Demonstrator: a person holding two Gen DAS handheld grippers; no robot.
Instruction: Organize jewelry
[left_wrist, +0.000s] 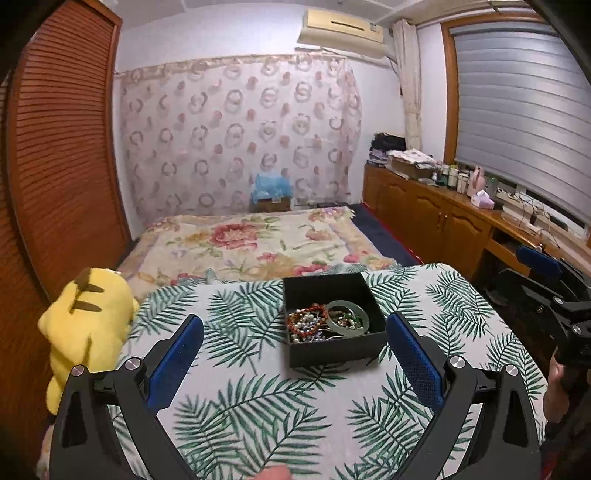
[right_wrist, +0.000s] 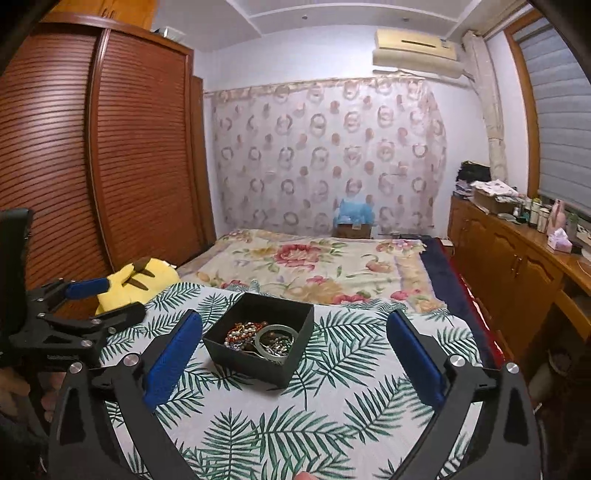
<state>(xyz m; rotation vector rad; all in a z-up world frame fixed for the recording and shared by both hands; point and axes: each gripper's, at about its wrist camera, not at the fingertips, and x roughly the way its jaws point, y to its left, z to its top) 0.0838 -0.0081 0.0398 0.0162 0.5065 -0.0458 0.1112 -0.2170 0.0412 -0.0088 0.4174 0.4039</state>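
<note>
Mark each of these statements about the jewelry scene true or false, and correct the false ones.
1. The black box holds beaded jewelry. True.
2. The left gripper grips a bracelet. False: its jaws are open and empty.
3. A pale green bangle lies in the box. True.
4. The box sits on bare wood. False: it sits on a leaf-print cloth.
5. The right gripper is open. True.

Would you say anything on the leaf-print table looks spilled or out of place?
Nothing has spilled: the beads and pale bangle all sit inside the black box. They lie in one tangled heap, though, rather than sorted.
</note>
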